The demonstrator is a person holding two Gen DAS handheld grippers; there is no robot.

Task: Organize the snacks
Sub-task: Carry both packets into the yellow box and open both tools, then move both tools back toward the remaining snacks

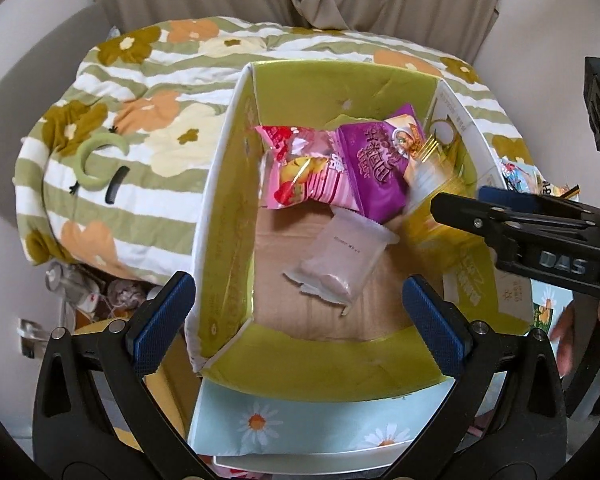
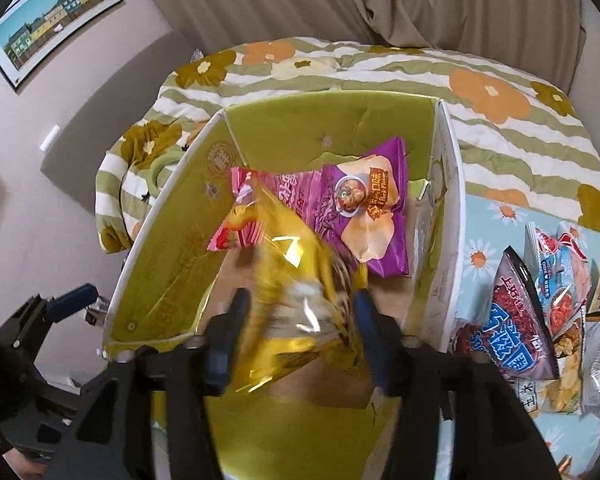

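The left gripper [image 1: 300, 312] is seen at the bottom of the left wrist view, its two blue-padded fingers [image 1: 162, 320] spread wide, with nothing pressed between them. It is angled steeply downward. The right gripper [image 2: 298, 332] is seen at the lower centre of the right wrist view, also pitched downward, its jaws parted and its blue pads blurred. In the left wrist view it enters from the right edge, and part of a hand [image 1: 568, 332] is glimpsed at the lower right beside its black frame.
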